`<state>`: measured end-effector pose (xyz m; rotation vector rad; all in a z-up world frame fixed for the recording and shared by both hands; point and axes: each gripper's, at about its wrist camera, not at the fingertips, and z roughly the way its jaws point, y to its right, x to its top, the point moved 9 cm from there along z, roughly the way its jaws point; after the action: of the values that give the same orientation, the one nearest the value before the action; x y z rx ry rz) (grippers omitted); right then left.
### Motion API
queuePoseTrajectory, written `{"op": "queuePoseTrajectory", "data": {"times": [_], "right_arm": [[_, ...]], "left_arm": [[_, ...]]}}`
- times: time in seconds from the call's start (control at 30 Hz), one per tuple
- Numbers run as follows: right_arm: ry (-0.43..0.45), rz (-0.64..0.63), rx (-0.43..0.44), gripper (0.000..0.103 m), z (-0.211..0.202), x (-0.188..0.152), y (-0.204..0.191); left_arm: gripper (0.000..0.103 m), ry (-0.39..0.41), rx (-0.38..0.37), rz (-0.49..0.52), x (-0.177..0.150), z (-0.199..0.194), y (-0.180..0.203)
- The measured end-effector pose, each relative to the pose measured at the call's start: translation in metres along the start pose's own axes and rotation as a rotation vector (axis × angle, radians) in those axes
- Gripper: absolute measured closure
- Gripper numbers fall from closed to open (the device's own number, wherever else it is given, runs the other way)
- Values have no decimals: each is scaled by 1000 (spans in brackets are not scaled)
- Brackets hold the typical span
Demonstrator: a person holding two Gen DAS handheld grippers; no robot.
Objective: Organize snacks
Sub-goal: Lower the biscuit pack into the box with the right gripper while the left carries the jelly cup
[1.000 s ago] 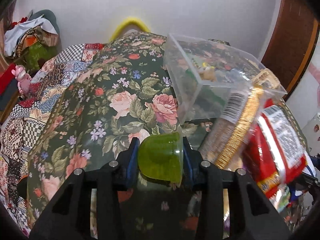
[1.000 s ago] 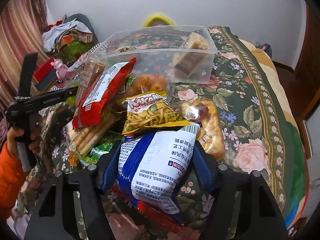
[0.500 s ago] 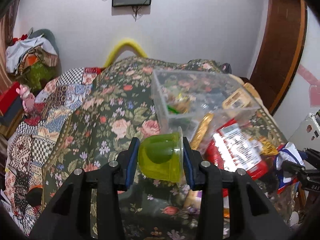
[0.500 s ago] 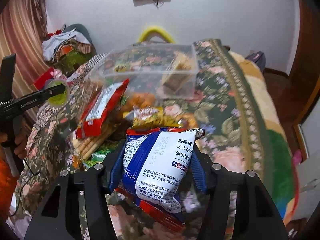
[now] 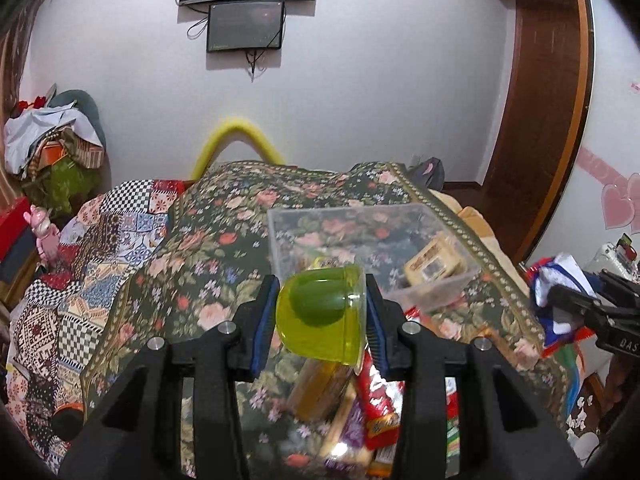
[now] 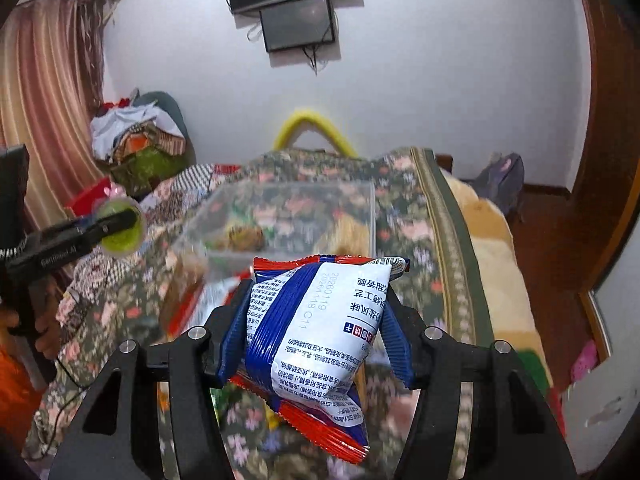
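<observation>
The right gripper (image 6: pixel 316 328) has its jaws squeezed on a puffy blue-and-white snack bag (image 6: pixel 320 340), light and crushable, best held mid-body; the left gripper (image 5: pixel 320 312) clamps a slick green jelly cup (image 5: pixel 320 312); beyond, the clear bin (image 5: pixel 360 216) waits on the bed (image 5: pixel 192 248).

— The jelly cup (image 5: pixel 322 314)?
— Glossy, see-through green plastic.
— And the snack packet (image 6: pixel 320 334)?
— Shiny crinkled film – ribbed at its seams. The bin (image 5: pixel 280 236) is clear smooth plastic; the bedspread (image 5: pixel 224 220), matt woven floral cloth.
</observation>
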<state>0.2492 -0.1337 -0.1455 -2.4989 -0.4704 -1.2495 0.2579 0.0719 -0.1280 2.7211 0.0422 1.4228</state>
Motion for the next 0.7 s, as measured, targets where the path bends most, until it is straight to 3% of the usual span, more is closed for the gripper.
{"op": "queuePoseTrajectory", "data": {"times": [0.27,0.7], "right_arm": [[61,-18,31,47,25,40,-8],[-19,-26,48,47,101,52,-12]], "left_arm": [[63,11,-8,16,22,22,12],[63,-56,-29,37,35,92,23]]}}
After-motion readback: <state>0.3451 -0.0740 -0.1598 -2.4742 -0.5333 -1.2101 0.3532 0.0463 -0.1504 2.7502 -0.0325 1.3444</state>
